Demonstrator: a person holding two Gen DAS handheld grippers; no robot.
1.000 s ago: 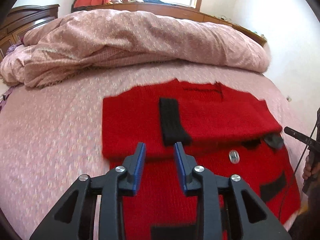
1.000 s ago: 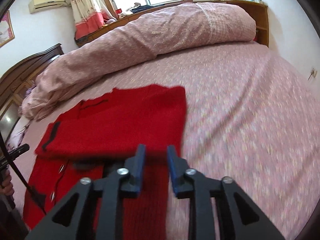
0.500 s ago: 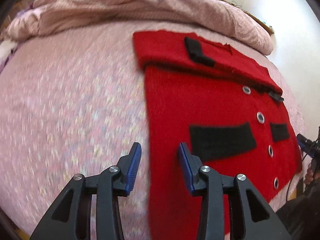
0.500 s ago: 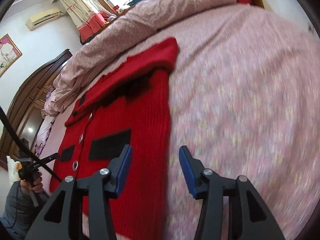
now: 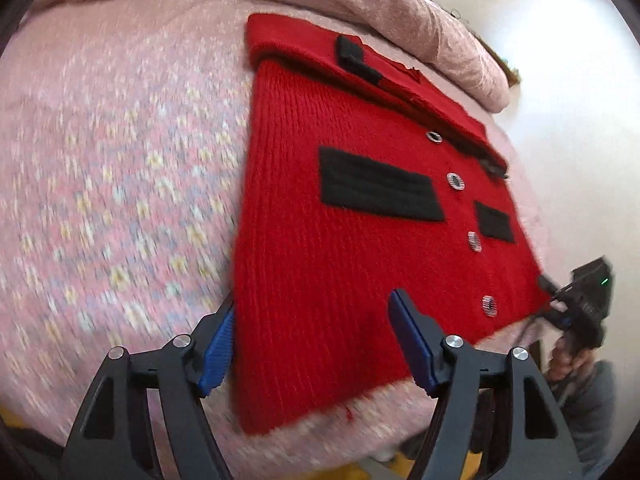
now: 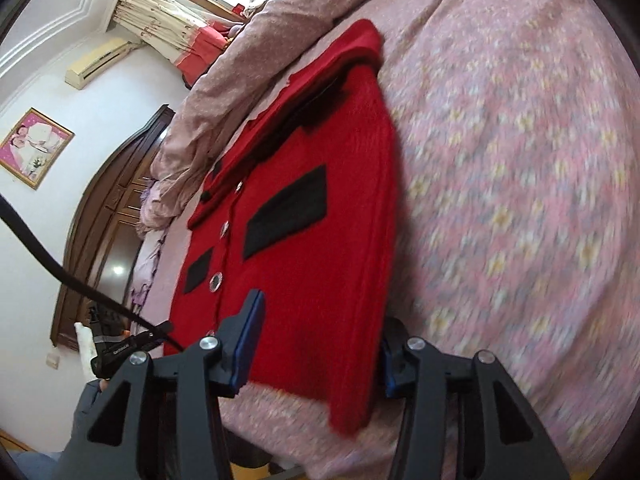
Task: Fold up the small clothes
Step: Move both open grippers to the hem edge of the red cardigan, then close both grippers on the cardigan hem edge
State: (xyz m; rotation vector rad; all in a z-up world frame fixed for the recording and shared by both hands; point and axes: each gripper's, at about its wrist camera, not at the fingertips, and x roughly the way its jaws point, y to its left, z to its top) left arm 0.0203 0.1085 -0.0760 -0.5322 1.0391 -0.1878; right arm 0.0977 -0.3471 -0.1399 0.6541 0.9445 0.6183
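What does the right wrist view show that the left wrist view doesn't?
Right wrist only: wall air conditioner, framed picture, curtains, dark wooden wardrobe.
Left wrist only: the other gripper in a hand past the cardigan's far corner.
Both: red cardigan with black patches, top folded over, lying on the pink bedspread, hem between open fingers.
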